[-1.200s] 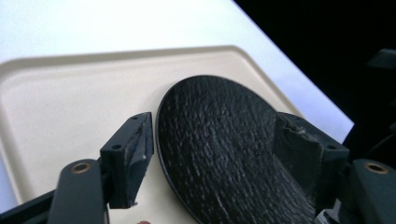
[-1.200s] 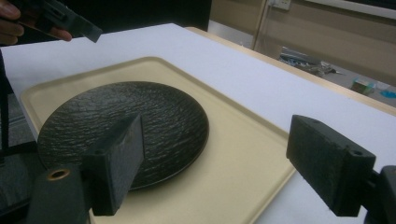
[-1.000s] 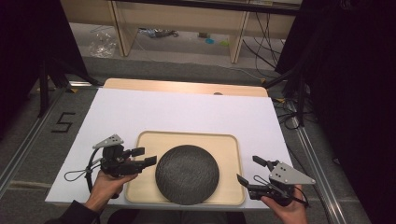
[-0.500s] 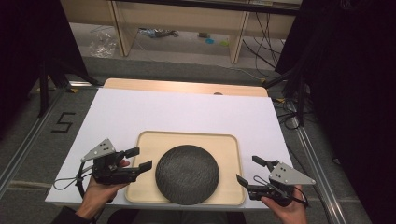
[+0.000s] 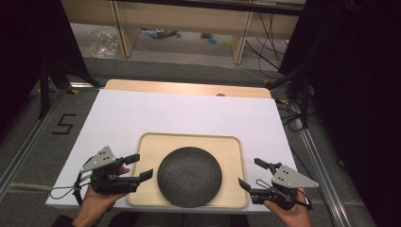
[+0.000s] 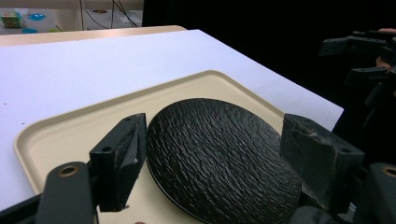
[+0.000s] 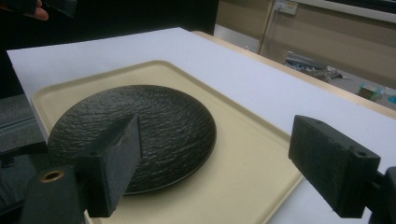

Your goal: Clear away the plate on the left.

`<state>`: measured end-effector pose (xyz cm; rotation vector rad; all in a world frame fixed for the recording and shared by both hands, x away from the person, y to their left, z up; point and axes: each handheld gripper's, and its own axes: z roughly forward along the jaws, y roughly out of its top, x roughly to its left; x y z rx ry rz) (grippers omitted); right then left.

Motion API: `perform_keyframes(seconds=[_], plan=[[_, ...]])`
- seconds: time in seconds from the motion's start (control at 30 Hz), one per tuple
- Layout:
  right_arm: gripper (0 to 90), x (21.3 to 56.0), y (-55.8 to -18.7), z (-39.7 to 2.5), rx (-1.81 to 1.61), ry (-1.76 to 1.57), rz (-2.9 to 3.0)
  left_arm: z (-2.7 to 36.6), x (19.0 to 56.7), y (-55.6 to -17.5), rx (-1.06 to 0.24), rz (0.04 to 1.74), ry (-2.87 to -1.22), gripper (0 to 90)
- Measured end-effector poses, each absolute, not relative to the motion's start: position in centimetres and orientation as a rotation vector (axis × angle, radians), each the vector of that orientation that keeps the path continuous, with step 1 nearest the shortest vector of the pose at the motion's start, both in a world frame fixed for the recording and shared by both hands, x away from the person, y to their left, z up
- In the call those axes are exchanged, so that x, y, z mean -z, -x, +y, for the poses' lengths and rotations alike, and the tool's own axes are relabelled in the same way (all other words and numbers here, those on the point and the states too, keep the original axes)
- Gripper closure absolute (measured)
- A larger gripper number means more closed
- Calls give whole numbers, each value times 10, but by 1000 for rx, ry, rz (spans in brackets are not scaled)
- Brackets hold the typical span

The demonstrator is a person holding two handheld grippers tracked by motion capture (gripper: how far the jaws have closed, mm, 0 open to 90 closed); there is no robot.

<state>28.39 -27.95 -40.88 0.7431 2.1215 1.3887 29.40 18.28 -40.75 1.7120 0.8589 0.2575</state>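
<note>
A round black textured plate (image 5: 189,176) lies on a beige tray (image 5: 231,147) at the near edge of the white table (image 5: 189,116). My left gripper (image 5: 139,166) is held open just left of the tray, jaws pointing at the plate (image 6: 219,154) with nothing between them. My right gripper (image 5: 252,175) is open at the tray's right edge, jaws wide apart and aimed across the tray (image 7: 243,177) at the plate (image 7: 154,126). Neither gripper touches the plate.
The white table top has a wooden strip (image 5: 189,88) along its far edge. Beyond it are shelf legs, cables and small items on the floor (image 5: 156,33). A black "5" mark (image 5: 64,124) lies on the floor to the left.
My left gripper has drawn back toward the near edge and slightly left, off the tray's corner. The right gripper, plate and tray have stayed put.
</note>
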Motion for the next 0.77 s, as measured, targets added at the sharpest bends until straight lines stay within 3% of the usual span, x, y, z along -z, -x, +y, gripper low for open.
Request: perform_keyframes(seconds=[0.77], plan=[[187,410,-284,-278,-1401,-733,2115,180,411,-291,-260,892,-1735,237]])
